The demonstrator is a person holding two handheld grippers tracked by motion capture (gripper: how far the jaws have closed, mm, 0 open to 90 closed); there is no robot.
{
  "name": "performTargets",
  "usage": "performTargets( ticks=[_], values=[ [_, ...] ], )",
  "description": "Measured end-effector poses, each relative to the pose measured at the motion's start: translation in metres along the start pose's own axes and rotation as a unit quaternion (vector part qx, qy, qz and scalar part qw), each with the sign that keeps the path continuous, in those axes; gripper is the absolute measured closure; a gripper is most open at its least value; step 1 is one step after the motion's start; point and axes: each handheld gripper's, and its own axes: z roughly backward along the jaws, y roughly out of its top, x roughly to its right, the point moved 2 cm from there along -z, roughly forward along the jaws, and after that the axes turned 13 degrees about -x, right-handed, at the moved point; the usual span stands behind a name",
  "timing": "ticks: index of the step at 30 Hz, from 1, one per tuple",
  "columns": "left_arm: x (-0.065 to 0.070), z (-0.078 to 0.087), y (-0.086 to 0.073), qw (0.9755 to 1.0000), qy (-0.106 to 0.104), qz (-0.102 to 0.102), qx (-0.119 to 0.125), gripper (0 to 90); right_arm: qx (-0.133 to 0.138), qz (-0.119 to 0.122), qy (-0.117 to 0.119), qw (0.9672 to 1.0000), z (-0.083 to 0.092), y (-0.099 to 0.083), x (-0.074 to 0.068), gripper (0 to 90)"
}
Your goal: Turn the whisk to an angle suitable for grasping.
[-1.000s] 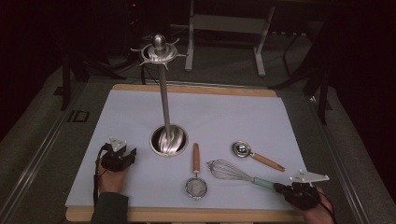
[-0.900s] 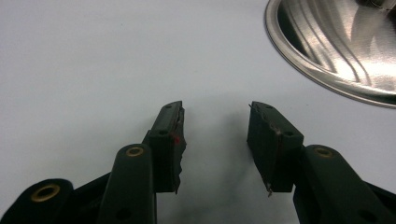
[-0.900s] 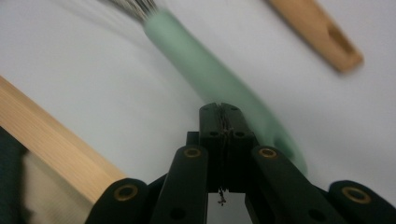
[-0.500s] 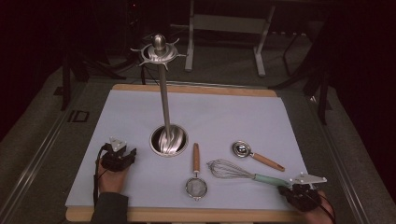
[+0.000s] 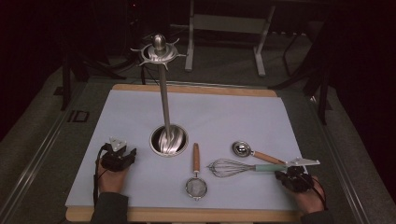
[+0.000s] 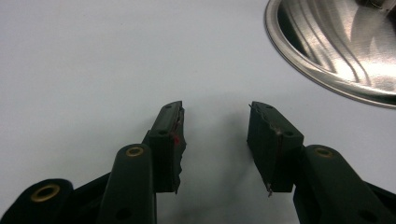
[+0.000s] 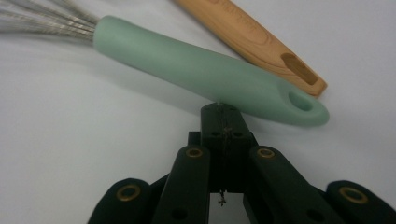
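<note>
Closed fingers at the whisk handle

While the whisk (image 5: 243,166) lies flat on the pale sheet (image 5: 224,121) that covers the bench, its mint-green handle (image 7: 205,74) is met by the right gripper (image 7: 224,108), whose fingers are pressed together with nothing between them; in the right gripper view their joined tips are seen right at the handle's near side, close to its end with the hanging hole, though actual contact cannot be made out. The wire head of the whisk is pointed away from that gripper, toward the strainer.

Just beyond the whisk handle, a wooden-handled measuring scoop (image 5: 256,153) is laid at a slant, its metal bowl turned toward the stand. On the other side of the whisk's wire head, a small mesh strainer (image 5: 196,176) with a wooden handle is placed, its handle pointed toward the stand.

Farther from the whisk, past the strainer, the tall metal stand (image 5: 164,107) is set upright on its round, swirled base (image 6: 345,46). Beyond that base, well apart from the whisk, the left gripper (image 6: 215,122) is held low over the sheet, its fingers spread apart and empty.
</note>
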Motion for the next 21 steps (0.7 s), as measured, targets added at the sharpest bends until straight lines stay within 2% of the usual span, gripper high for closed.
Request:
performTargets(
  ticks=[5, 6, 16, 21],
  values=[
    [0.000, 0.000, 0.000, 1.0000, -0.001, 0.000, 0.000, 56.1, -0.003, -0.004, -0.007, 1.0000, -0.005, 0.014, 0.006, 90.0],
    [0.000, 0.000, 0.000, 1.0000, -0.001, 0.001, 0.000, 56.2, -0.004, -0.009, -0.007, 0.9999, -0.009, 0.023, 0.010, 89.9],
    [0.000, 0.000, 0.000, 1.0000, -0.002, 0.001, 0.000, 56.1, -0.003, -0.030, 0.013, 0.9995, -0.026, 0.060, 0.024, 90.0],
    [0.000, 0.000, 0.000, 1.0000, -0.002, 0.001, 0.000, 56.1, -0.010, -0.024, 0.005, 0.9997, -0.034, 0.079, 0.027, 90.0]
  ],
)
